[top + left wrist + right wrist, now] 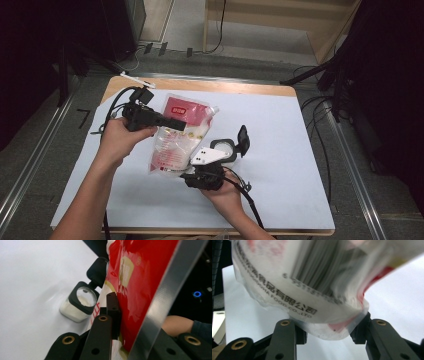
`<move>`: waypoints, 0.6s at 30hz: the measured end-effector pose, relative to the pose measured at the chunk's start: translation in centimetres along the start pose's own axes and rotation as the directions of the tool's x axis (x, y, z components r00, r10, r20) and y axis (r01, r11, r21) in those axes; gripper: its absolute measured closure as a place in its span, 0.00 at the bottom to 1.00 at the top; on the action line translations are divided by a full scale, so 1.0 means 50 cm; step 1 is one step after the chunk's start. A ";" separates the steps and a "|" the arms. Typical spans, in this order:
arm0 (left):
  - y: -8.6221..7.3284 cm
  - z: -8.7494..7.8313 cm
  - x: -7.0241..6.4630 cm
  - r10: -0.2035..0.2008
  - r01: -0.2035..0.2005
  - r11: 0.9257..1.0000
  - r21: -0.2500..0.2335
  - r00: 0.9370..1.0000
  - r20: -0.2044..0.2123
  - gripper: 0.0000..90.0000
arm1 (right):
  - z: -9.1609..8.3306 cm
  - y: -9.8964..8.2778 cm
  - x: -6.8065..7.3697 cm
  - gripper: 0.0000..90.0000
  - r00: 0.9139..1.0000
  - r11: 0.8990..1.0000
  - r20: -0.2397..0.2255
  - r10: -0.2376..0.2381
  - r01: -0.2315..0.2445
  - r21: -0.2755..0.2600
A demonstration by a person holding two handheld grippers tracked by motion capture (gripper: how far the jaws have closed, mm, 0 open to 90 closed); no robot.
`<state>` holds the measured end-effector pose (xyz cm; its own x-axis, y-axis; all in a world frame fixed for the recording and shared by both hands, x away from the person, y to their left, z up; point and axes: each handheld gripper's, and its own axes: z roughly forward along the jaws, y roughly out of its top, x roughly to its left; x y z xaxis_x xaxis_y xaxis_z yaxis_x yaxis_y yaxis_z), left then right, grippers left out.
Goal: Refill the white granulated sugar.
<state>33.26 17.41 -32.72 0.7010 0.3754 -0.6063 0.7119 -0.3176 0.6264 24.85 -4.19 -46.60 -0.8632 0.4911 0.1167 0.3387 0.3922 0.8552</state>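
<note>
A red and white plastic bag (pixel 175 135) of white grains hangs tilted above the table between both grippers. My left gripper (pixel 181 124) comes in from the left and is shut on the bag's upper part; in the left gripper view its jaws (pixel 115 315) pinch the bag (pixel 140 282) near its sealed edge. My right gripper (pixel 183 170) reaches up from below with the bag's bottom end between its jaws. In the right gripper view both pads (pixel 302 336) press the sides of the bag's bulging bottom (pixel 317 290).
A small glass jar (pixel 226 149) with white contents stands right of the bag, its black flip lid (pixel 243 139) swung open; the left gripper view has the jar (pixel 78 303) below the bag. A white sheet (pixel 280 150) covers the table. Cables trail off both grippers.
</note>
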 end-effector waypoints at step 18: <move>0.001 -0.049 -0.022 0.029 -0.029 0.992 -0.124 1.000 0.005 1.00 | -0.022 0.019 -0.022 0.64 1.000 0.998 0.023 0.015 -0.016 0.065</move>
<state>32.42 19.11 -30.82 0.7219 0.3615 -0.5900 0.6807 -0.2178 0.6994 25.73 -5.21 -45.34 -0.8493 0.5147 0.1175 0.3761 0.4338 0.8188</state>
